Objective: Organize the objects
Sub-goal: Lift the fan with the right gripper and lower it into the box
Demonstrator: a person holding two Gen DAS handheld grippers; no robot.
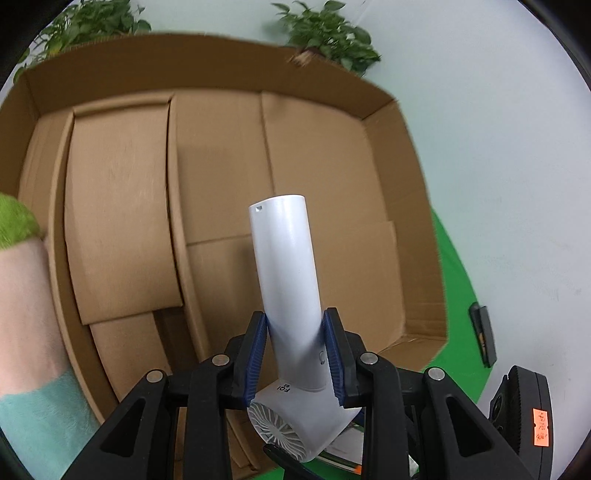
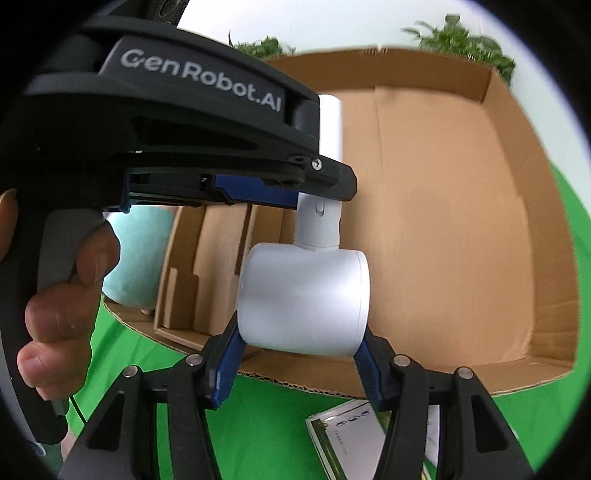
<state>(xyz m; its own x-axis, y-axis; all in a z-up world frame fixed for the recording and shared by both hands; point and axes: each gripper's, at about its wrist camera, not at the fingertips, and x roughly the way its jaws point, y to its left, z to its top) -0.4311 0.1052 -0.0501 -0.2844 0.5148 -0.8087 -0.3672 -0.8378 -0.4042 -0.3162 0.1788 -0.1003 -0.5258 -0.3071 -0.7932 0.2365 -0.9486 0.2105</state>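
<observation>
A white hair dryer (image 1: 288, 280) is held by both grippers above the near edge of an open cardboard box (image 1: 221, 155). My left gripper (image 1: 298, 354) is shut on its handle, which points toward the box. My right gripper (image 2: 301, 354) is shut on the dryer's round barrel (image 2: 303, 299). The left gripper's body (image 2: 177, 122) crosses the right wrist view and hides most of the handle. The box (image 2: 461, 221) holds folded cardboard inserts (image 1: 118, 206).
A plush toy in green, pink and teal (image 1: 26, 295) sits at the box's left side. A booklet (image 2: 351, 439) lies on the green cloth (image 2: 266, 424) in front of the box. Potted plants (image 1: 328, 33) stand behind the box. A black clip (image 1: 482, 334) lies right of the box.
</observation>
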